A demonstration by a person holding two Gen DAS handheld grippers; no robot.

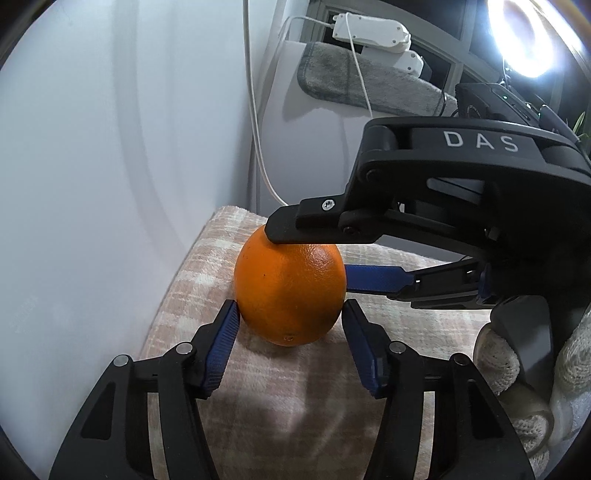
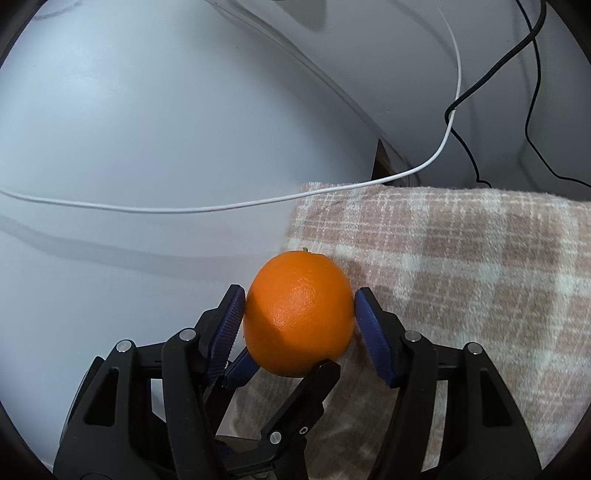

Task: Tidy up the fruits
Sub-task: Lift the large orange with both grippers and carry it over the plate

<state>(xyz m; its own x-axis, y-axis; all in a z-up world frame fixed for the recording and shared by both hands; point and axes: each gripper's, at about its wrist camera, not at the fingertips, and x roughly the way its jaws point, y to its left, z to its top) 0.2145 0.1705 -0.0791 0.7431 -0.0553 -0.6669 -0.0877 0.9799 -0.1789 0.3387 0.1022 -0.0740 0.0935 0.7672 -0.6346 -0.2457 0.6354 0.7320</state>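
Observation:
An orange [image 1: 290, 288] sits held above a pink plaid cloth [image 1: 280, 387]. My left gripper [image 1: 290, 321] has its blue pads [image 1: 221, 350] on either side of the orange, the left pad touching, the right pad close beside it. My right gripper [image 1: 306, 254] comes in from the right, one black finger on top of the orange and a blue pad behind it. In the right wrist view the orange [image 2: 299, 314] sits between my right gripper's [image 2: 299, 306] pads [image 2: 231, 325], both touching it, with the left gripper's fingers [image 2: 306, 391] crossing below.
A white wall [image 1: 110, 166] stands close on the left. White cables [image 1: 258, 147] hang down behind the cloth; a white cable [image 2: 221, 205] and black cables [image 2: 532, 92] run along the wall. A grey towel [image 1: 362, 81], white devices and a bright lamp [image 1: 524, 33] are at the back right.

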